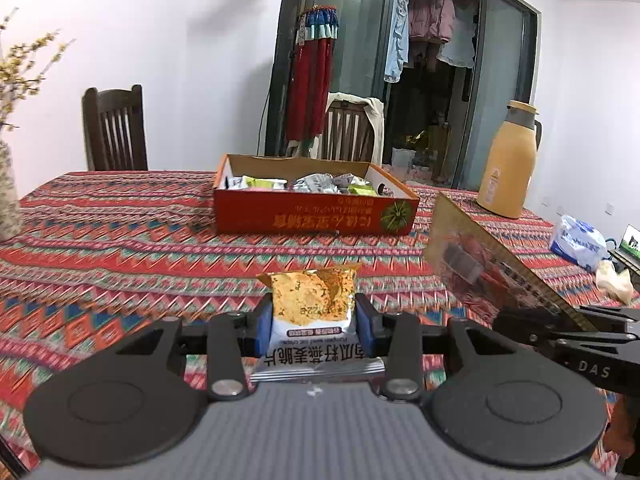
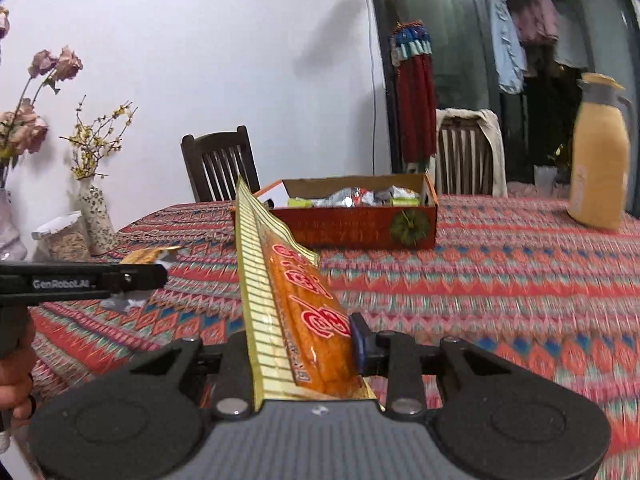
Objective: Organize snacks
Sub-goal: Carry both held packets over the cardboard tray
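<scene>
Left tool (image 1: 314,322) grips an oat-crisp packet (image 1: 314,300); right tool (image 2: 304,344) clamps a long packet (image 2: 292,296) pointing boxward.

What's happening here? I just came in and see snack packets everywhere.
A person is sorting snacks with a handheld gripper in each hand. The left gripper is shut on a small oat crisp packet; the right gripper is shut on a long orange snack pack. Both are held above the patterned tablecloth, facing an open orange box already holding several packets.
</scene>
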Demonstrator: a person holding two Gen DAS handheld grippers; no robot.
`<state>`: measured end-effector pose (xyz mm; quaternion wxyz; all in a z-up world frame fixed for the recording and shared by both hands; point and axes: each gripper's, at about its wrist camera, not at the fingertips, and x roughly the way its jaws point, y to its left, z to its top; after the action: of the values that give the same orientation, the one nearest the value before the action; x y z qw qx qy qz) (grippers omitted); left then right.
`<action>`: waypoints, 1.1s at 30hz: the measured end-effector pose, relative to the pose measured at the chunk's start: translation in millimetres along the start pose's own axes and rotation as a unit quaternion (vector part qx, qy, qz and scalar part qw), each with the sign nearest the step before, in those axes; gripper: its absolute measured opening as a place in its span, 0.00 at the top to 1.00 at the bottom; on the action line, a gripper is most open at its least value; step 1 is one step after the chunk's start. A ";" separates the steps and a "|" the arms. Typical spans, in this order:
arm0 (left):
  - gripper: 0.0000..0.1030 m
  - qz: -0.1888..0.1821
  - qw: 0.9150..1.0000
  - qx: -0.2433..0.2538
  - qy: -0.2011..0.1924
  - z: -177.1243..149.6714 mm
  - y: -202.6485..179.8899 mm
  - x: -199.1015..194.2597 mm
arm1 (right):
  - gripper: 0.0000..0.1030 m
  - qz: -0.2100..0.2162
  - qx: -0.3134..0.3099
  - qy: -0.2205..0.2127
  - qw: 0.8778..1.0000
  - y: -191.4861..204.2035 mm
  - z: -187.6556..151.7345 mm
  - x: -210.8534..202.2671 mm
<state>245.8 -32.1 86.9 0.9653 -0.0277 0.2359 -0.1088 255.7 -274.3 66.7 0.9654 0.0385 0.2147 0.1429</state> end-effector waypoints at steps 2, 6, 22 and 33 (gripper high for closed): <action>0.60 0.005 1.000 -0.004 -0.002 -6.2 3.1 -15.0 | 0.72 -0.003 0.007 -0.001 1.000 2.2 -11.0 -16.3; 0.60 0.011 1.000 -0.009 -0.012 -17.0 4.0 -46.3 | 0.72 -0.007 0.015 0.001 1.000 4.1 -28.5 -41.9; 0.60 0.001 0.999 0.001 -0.040 -14.7 -6.7 -76.3 | 0.72 -0.007 0.010 -0.033 0.999 12.6 -35.3 -88.1; 0.60 -0.005 0.999 0.005 -0.044 21.2 5.6 -27.3 | 0.72 -0.013 -0.010 -0.035 0.999 3.7 -1.8 -43.5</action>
<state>233.0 -20.5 117.4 0.9744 -0.0287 0.1924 -0.1132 216.3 -283.4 83.1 0.9744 0.0307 0.1798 0.1311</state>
